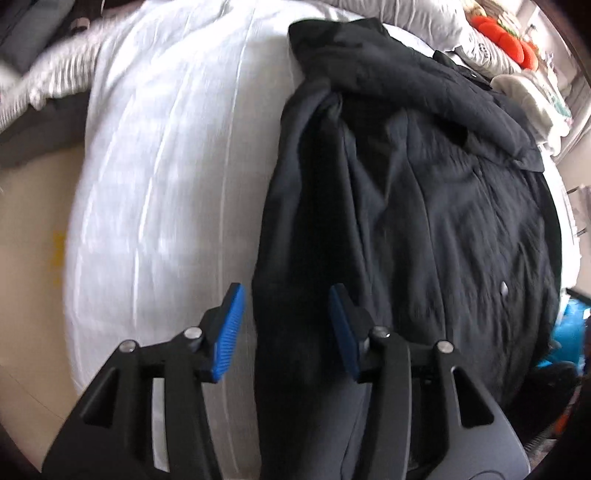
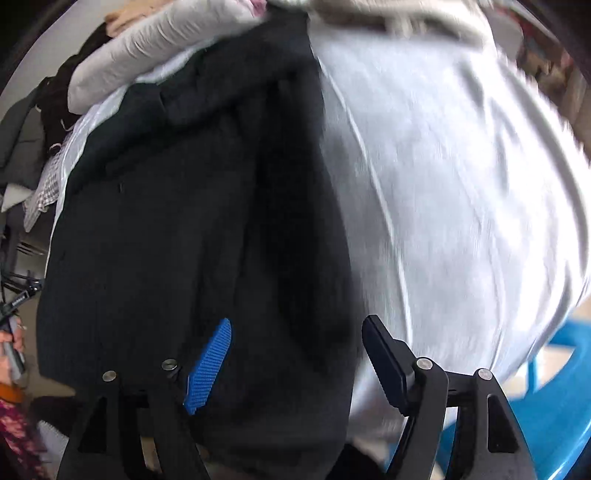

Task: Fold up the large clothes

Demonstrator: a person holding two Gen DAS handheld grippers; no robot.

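Observation:
A large dark jacket (image 1: 424,184) with snap buttons lies spread lengthwise on a white bed sheet (image 1: 166,166), its collar end at the far side. My left gripper (image 1: 285,288) hangs open above the jacket's near left edge, and the blue pads (image 1: 231,328) stand apart from the cloth. In the right wrist view the jacket (image 2: 166,203) covers the left half of the sheet (image 2: 461,184). My right gripper (image 2: 297,321) is open wide over the jacket's near right edge, with the fabric below its jaws and not pinched.
Grey bedding (image 1: 424,14) and orange cushions (image 1: 491,26) lie at the bed's far end. A white puffy quilt (image 2: 147,48), a checked cloth (image 2: 46,188) and dark clothes (image 2: 22,129) pile up on one side. A blue plastic stool (image 2: 554,387) stands by the bed. Pale floor (image 1: 33,221) shows beyond the mattress.

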